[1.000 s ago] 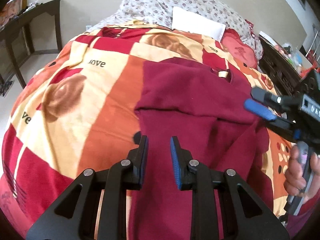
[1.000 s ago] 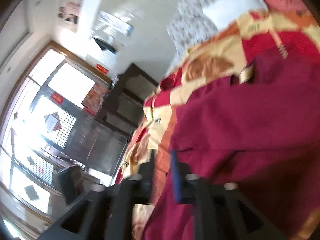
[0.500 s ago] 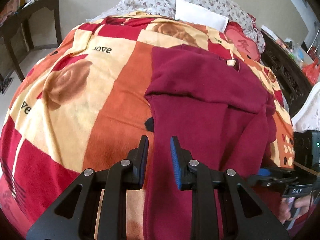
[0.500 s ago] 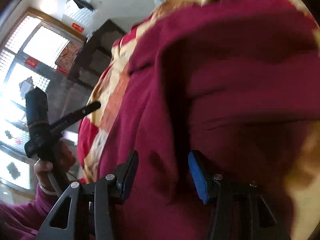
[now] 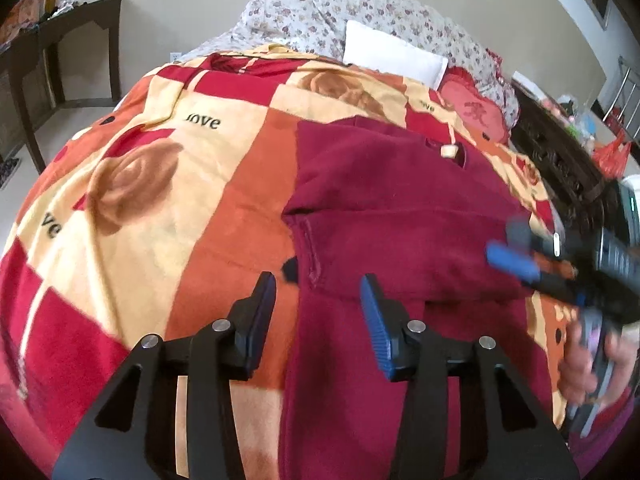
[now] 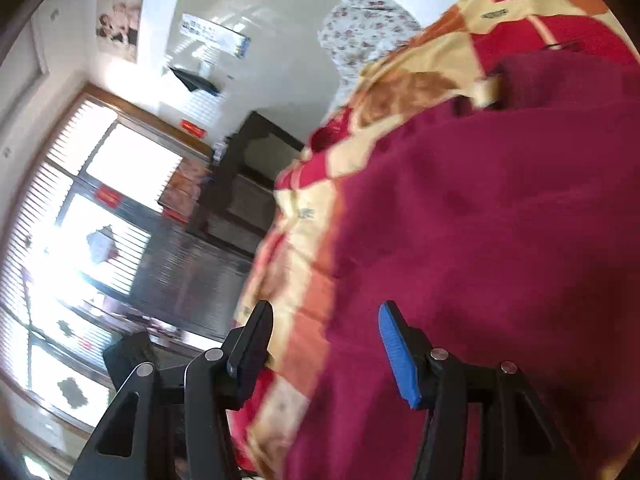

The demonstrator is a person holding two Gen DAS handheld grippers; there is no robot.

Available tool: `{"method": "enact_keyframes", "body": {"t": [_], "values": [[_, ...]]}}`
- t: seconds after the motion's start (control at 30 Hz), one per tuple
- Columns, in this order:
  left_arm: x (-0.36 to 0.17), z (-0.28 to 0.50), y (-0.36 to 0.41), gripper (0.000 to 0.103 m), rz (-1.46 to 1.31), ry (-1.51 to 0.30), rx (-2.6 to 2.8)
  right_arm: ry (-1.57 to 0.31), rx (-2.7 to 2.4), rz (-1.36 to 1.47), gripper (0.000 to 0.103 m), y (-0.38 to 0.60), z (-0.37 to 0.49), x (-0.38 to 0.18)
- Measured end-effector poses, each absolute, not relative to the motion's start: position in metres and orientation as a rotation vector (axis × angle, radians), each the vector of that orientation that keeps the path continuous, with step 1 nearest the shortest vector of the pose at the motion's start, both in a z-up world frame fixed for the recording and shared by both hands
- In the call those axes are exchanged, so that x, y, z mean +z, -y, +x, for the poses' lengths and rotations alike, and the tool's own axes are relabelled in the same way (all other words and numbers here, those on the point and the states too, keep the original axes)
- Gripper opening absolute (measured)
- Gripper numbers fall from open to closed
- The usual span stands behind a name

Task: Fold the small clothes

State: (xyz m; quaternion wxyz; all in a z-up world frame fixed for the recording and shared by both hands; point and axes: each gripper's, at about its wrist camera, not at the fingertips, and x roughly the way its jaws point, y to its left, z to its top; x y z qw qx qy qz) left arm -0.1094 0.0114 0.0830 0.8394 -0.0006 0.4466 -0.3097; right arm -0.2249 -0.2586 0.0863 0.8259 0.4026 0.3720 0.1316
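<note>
A dark red garment (image 5: pixel 400 220) lies on the patterned blanket (image 5: pixel 160 200), with a small tan label at its neck (image 5: pixel 448 151) toward the pillows. My left gripper (image 5: pixel 318 304) hovers over the garment's left edge. Its jaws are opening, and the edge lies below the gap with neither pad pressing on it. My right gripper (image 5: pixel 516 256) appears blurred at the garment's right side, held by a hand (image 5: pixel 588 364). In the right wrist view this gripper (image 6: pixel 326 340) stands open over the garment (image 6: pixel 500 240) and the blanket's border, gripping nothing.
At the head of the bed are a white pillow (image 5: pixel 394 58), a red pillow (image 5: pixel 476 108) and a flowered quilt (image 5: pixel 360 12). A dark wooden table (image 5: pixel 60 52) stands left of the bed. Dark carved furniture (image 5: pixel 560 152) stands to the right. A bright window (image 6: pixel 80 208) is beyond the bed.
My left gripper's jaws have spread from a narrow gap to wide apart. My right gripper has come up from low at the garment's near right edge, and cloth no longer fills its jaws.
</note>
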Motion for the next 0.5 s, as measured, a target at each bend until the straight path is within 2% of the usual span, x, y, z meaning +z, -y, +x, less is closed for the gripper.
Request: {"method": "enact_keyframes", "body": {"t": [0.07,0.43,0.5], "values": [[0.075,-0.098,0.000,0.047,0.001,-0.966,-0.651,-0.810,0.252,0.867,0.053,0.268,-0.238,0.079],[0.041,-0.054,0.051,0.047,0.000,-0.995,-0.632,-0.799,0.172,1.026,0.054,0.296,-0.301,0.060],[0.033,-0.049,0.060,0.044,0.033,-1.020,-0.630,-0.799,0.173,1.034,0.054,0.296,-0.298,0.061]]}}
